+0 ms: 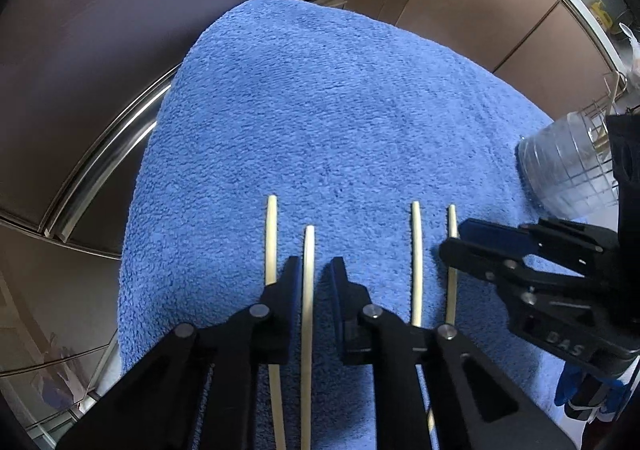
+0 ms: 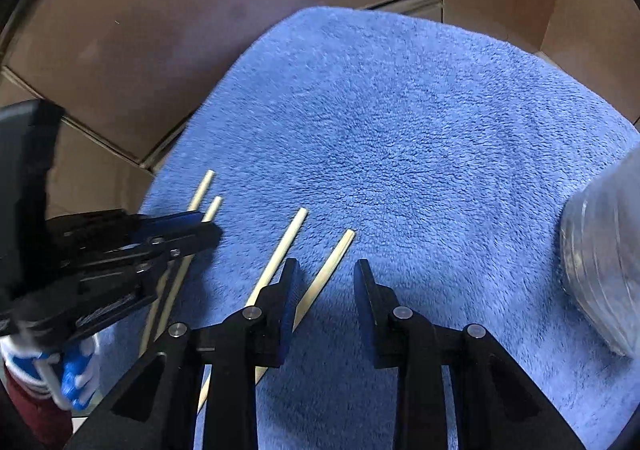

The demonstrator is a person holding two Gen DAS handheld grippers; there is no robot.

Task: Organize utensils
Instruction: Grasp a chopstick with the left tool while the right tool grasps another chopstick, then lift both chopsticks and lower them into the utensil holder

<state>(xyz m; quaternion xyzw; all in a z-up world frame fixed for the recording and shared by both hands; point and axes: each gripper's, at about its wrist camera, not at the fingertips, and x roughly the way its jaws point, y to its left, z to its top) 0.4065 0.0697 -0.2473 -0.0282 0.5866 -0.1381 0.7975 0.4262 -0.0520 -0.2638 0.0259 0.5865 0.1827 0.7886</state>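
The left gripper's fingers stand a narrow gap apart astride one pale chopstick, which runs up the lower middle of the left wrist view; the pads look clear of it on both sides, so the fingers are open around it rather than clamped. A second chopstick lies just beside it to the left, partly under the left finger. Two more chopsticks lie side by side further right in that view, all four on a blue towel. The right gripper has its fingers parted over the towel in the right wrist view, one chopstick slanting up between them toward the left finger; whether it touches that pad I cannot tell. A clear plastic container lies tilted at the right edge of the left wrist view.
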